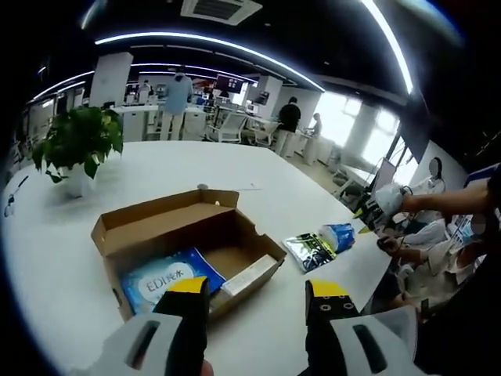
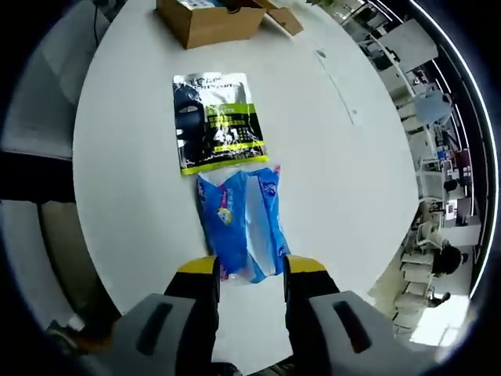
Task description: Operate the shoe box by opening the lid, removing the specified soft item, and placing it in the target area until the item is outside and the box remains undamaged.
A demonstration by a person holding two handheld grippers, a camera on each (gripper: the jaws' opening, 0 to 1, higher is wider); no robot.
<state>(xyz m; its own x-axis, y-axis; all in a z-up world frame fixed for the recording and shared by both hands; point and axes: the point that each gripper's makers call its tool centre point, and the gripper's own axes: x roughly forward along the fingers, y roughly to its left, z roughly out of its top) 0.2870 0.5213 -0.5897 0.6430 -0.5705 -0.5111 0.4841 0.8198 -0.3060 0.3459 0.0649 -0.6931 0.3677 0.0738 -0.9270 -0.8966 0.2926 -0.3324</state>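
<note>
My views are bright: ceiling strips (image 1: pixel 211 45) and windows (image 1: pixel 368 129) blow out a bit, table (image 2: pixel 337 180) glares white, edges bend heavily, shadows soft.

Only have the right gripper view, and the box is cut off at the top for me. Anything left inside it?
Observer: Yes. In the left gripper view the box stands open, with a blue pack lying inside next to a pale flat item.
Operator: Where's the left gripper?
Observer: The left gripper is at the box's near wall, jaws open, holding nothing.
Operator: Anything else nearby?
Observer: A potted plant stands beyond the box, well apart from it.
</note>
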